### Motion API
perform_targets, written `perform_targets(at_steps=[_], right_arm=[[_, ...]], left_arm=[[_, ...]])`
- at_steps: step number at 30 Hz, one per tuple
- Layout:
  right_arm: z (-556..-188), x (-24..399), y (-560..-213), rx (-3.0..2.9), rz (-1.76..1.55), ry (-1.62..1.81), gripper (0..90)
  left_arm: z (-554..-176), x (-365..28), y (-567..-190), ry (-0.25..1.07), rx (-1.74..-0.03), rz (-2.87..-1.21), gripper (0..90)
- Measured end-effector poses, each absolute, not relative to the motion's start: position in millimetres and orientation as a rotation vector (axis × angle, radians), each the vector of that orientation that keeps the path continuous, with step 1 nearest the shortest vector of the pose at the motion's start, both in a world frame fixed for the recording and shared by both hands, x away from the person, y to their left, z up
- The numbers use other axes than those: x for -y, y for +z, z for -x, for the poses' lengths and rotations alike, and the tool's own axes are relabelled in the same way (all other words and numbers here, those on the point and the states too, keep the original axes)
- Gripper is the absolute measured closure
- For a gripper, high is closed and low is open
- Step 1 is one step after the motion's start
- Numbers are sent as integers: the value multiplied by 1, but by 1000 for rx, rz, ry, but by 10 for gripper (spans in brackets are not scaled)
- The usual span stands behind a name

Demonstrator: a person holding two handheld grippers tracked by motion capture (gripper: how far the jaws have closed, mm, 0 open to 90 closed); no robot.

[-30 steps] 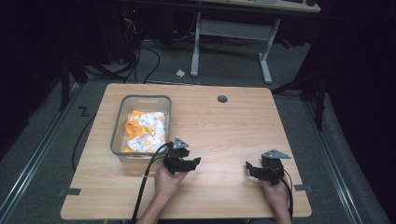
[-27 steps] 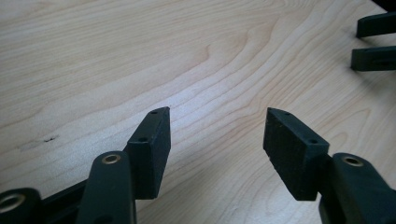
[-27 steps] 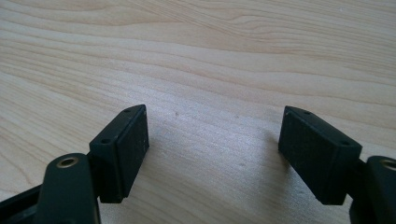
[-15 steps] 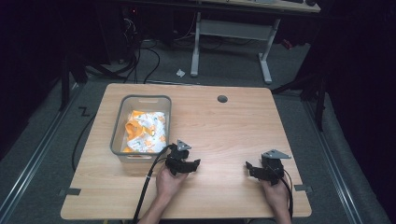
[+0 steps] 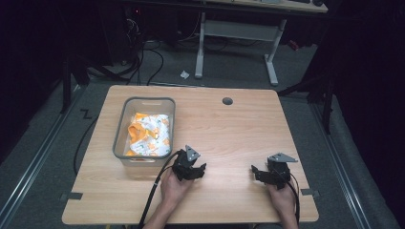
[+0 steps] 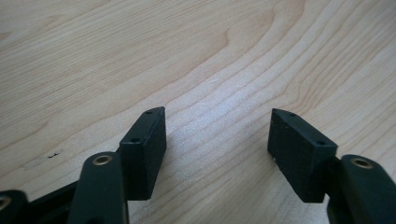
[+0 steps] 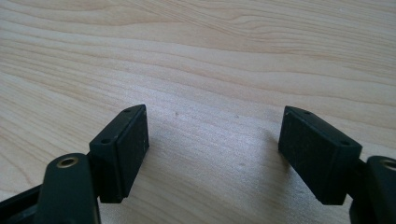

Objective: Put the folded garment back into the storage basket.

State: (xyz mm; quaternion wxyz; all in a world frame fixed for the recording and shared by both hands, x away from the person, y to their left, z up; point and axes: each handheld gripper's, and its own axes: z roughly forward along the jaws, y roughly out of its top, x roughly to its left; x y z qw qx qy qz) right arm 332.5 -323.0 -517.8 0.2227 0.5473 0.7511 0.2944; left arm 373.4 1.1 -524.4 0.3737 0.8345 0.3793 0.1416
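Note:
My left gripper [image 5: 197, 171] rests low over the wooden table [image 5: 229, 129], just right of the grey bin's near corner. Its jaws have just been opening and nothing lies between them; in the left gripper view [image 6: 217, 135] bare wood fills the gap. My right gripper [image 5: 257, 172] sits near the table's front right, jaws pointing left. It stands open too, and the right gripper view [image 7: 212, 140] has bare wood between its pads. The grey plastic bin [image 5: 120, 138] holds several orange and white packets [image 5: 148, 136].
A round cable hole [image 5: 227, 101] sits at the table's far edge. The left gripper's cable [image 5: 155, 191] trails off the front edge. Beyond the table are a desk frame [image 5: 236, 36] and floor cables [image 5: 143, 62].
The left gripper has shifted slightly to the right and its jaws stand a little wider. The right gripper has not moved.

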Motion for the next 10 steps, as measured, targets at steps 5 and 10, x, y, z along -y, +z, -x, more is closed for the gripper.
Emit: perform_targets(at_steps=[5, 10], right_arm=[[-332, 323, -518, -2074, -1511, 813, 244], [-332, 323, -518, -2074, -1514, 813, 244]], left_arm=[[-373, -1, -524, 360, -972, -2137, 352], [-373, -1, -524, 360, -972, -2138, 348]])
